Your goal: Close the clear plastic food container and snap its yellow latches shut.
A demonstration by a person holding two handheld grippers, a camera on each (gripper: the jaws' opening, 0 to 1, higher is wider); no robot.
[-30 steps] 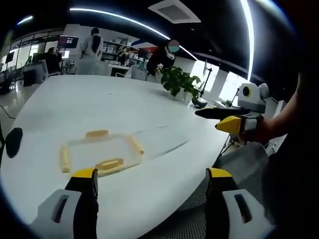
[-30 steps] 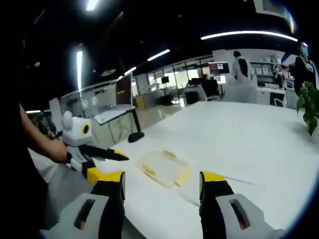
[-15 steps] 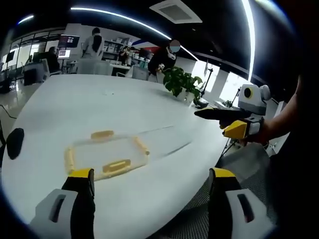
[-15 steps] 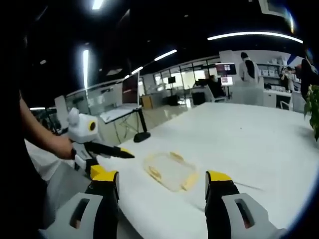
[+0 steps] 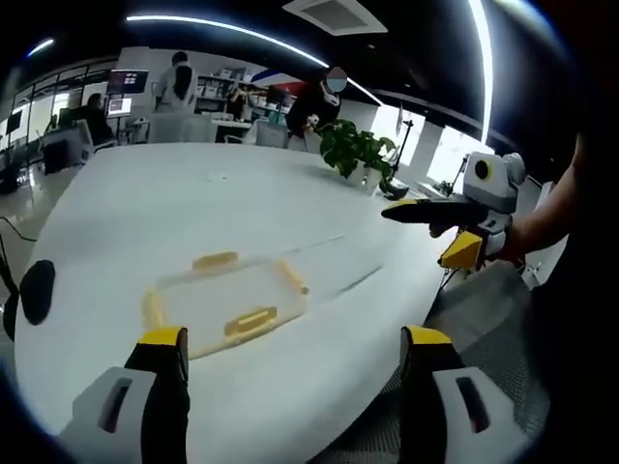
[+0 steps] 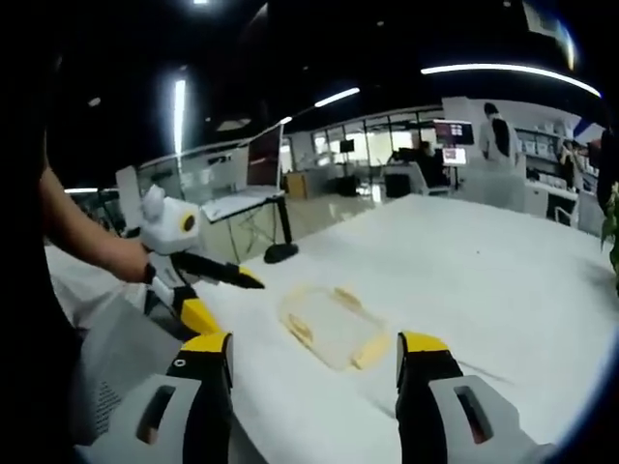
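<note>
Both pairs of fingers stand apart and empty — the left gripper [image 5: 290,353] and the right gripper [image 6: 314,358] hang above the near edge of the white counter [image 5: 193,203], short of the clear plastic food container [image 5: 224,302]. It lies flat near that edge, its lid apparently on, yellow latches [image 5: 250,320] at its four sides. It looks light, thin-walled and slick — likely to skid when pushed. Better to steady one side while pressing each latch down at its middle.
</note>
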